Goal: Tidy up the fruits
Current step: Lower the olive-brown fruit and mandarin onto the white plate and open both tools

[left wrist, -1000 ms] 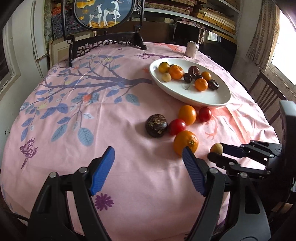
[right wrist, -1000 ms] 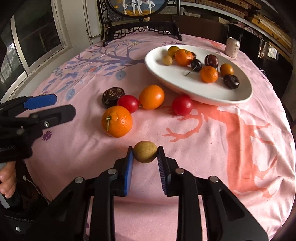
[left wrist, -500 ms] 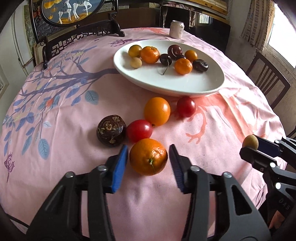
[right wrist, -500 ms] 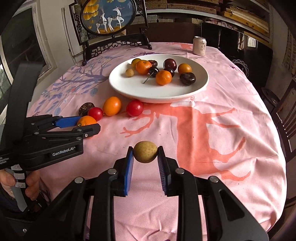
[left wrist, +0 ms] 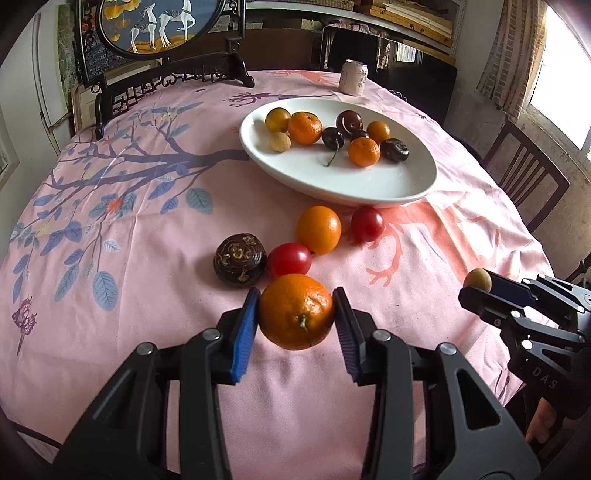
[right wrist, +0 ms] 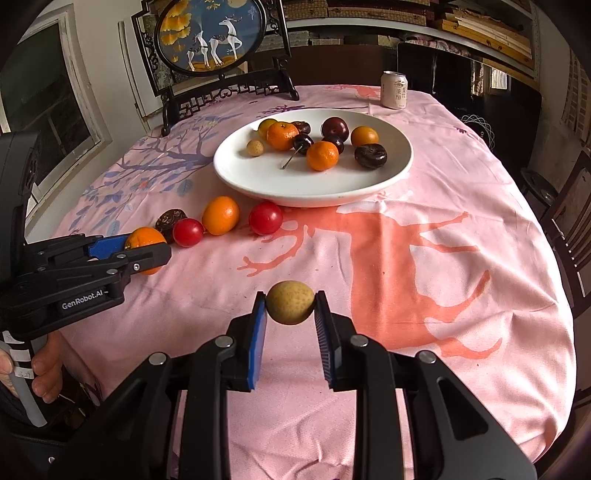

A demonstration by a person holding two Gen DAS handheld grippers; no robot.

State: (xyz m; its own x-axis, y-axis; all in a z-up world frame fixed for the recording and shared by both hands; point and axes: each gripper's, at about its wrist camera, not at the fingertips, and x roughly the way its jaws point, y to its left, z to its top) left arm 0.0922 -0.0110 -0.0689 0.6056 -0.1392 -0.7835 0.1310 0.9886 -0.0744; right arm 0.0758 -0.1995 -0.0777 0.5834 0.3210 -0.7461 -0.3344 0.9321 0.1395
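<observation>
My left gripper [left wrist: 295,295] is shut on a stemmed orange [left wrist: 295,314], its blue pads pressing both sides just above the pink tablecloth. In the right wrist view that gripper [right wrist: 147,247] sits at the left with the orange [right wrist: 146,238] in it. My right gripper [right wrist: 290,299] is shut on a small yellow-brown fruit [right wrist: 290,307], held above the cloth near the table's front. A white plate [left wrist: 369,184] with several fruits stands further back. Loose before it lie an oval orange fruit [left wrist: 318,229], two red tomatoes [left wrist: 289,259] [left wrist: 367,222] and a dark brown fruit [left wrist: 240,258].
A drink can [left wrist: 354,77] stands behind the plate near the far edge. A dark carved stand with a round deer picture [left wrist: 159,22] rises at the back left. A wooden chair [left wrist: 528,184] is at the table's right side. A hand [right wrist: 44,373] holds the left gripper's handle.
My left gripper moved forward to the stemmed orange and closed on it. My right gripper drew back from the loose fruits, the small fruit still in it.
</observation>
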